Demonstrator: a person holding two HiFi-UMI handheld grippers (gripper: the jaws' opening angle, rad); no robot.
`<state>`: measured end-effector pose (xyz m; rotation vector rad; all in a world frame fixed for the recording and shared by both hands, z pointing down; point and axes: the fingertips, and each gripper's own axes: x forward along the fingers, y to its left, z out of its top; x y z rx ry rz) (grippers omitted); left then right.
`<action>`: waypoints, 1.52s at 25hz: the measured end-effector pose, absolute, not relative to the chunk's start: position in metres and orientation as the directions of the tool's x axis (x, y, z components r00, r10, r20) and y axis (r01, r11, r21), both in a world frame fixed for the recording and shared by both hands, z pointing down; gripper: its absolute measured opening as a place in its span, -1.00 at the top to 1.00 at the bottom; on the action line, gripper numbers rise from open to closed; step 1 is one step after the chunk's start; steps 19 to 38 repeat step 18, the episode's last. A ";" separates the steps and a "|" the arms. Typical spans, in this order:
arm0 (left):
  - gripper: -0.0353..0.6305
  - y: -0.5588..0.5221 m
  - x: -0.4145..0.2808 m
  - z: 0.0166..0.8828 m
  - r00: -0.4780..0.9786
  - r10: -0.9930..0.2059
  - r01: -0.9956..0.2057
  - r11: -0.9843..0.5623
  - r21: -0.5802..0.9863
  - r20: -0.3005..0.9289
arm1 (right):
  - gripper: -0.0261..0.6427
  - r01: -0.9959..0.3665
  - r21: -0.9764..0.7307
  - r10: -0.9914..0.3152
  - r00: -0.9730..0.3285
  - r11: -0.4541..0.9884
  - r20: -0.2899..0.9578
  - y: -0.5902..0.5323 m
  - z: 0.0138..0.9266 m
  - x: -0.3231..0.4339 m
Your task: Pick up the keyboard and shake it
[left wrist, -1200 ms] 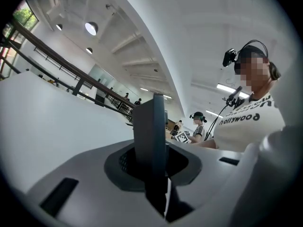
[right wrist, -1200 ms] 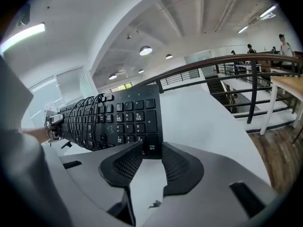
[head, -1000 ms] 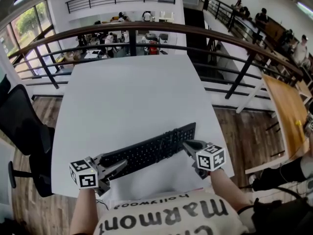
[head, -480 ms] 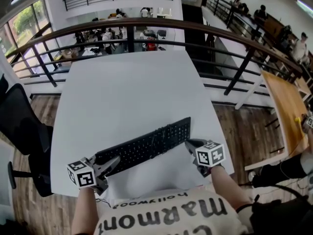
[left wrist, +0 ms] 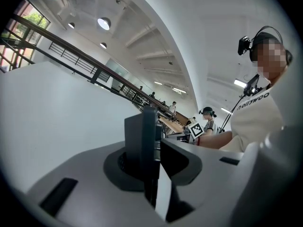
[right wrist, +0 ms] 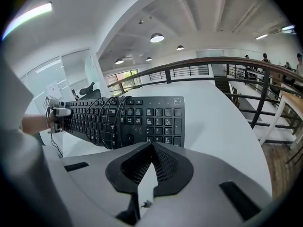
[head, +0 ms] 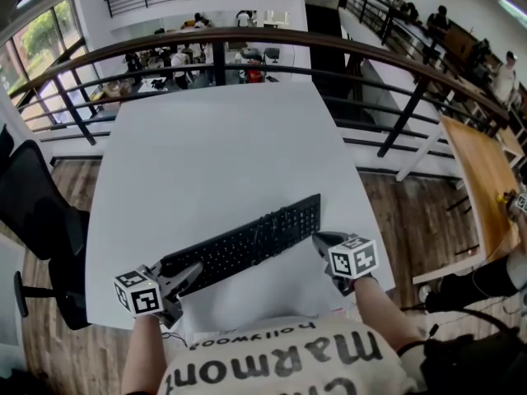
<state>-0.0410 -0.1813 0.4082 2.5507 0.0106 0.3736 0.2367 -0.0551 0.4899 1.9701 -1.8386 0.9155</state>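
Low in frame, the left gripper (head: 193,273) clamped the black keyboard (head: 247,245), the right gripper (head: 318,239) closed empty beside it; lift and shake apparently not yet done.

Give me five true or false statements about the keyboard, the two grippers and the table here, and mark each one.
1. The keyboard is black. True.
2. The left gripper has nothing between its jaws. False: its jaws are clamped on the keyboard's left end.
3. A cable is wound around the keyboard. True.
4. The right gripper has its jaws spread wide. False: its jaws are closed together, with the keyboard just ahead of their tips.
5. The table under the keyboard is brown wood. False: it is plain white.
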 end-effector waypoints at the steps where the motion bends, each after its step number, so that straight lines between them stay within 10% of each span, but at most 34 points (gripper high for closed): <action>1: 0.64 -0.182 -0.044 0.410 0.961 0.085 -0.072 -0.845 0.531 0.264 | 0.82 -0.969 -0.206 -0.779 -0.021 -0.139 0.626 -0.056 0.491 0.234; 38: 0.64 -0.188 -0.064 0.424 0.961 0.081 -0.079 -0.836 0.543 0.264 | 0.82 -0.969 -0.207 -0.766 -0.031 -0.135 0.642 -0.057 0.502 0.212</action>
